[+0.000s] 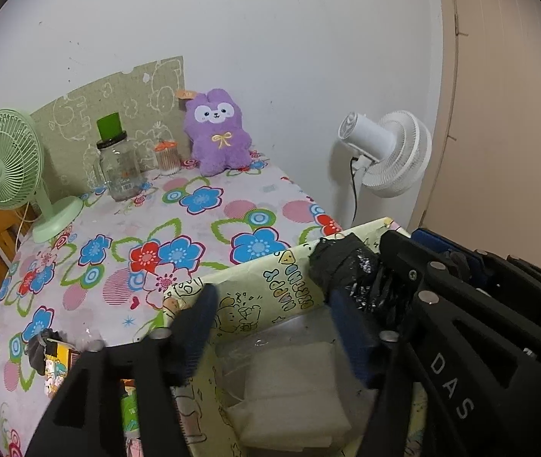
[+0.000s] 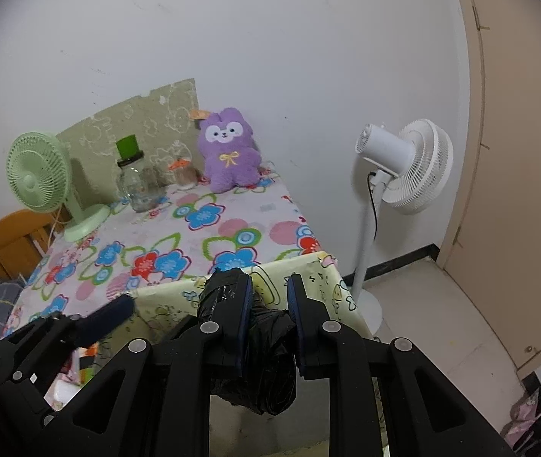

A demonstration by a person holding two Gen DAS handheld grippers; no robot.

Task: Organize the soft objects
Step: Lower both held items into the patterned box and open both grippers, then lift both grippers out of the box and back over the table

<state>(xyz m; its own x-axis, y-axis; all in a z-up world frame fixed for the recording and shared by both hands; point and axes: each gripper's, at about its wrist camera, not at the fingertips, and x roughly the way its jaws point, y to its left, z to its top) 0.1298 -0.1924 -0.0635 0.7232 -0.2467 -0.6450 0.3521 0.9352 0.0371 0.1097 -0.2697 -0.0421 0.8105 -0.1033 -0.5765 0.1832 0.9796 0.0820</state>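
My left gripper [image 1: 274, 323] is open, its blue-padded fingers spread over the open top of a pale yellow cartoon-printed box [image 1: 259, 289]. Nothing is between them. Inside the box lie white soft pads [image 1: 289, 392] under clear plastic. My right gripper [image 2: 270, 304] is shut on a crumpled black plastic bundle [image 2: 263, 361], which hangs below the fingers at the box's right end [image 2: 320, 274]. In the left wrist view the same bundle [image 1: 343, 266] sits at the box's far rim. A purple plush bunny [image 1: 217, 133] stands upright against the wall at the table's back.
The table has a flowered cloth [image 1: 194, 228]. At its back left stand a green desk fan [image 1: 7, 167], a glass jar with a green lid [image 1: 118, 167] and a small swab holder [image 1: 167, 158]. A white pedestal fan [image 2: 404, 167] stands right of the table. A wooden chair [image 2: 7, 243] is at the left.
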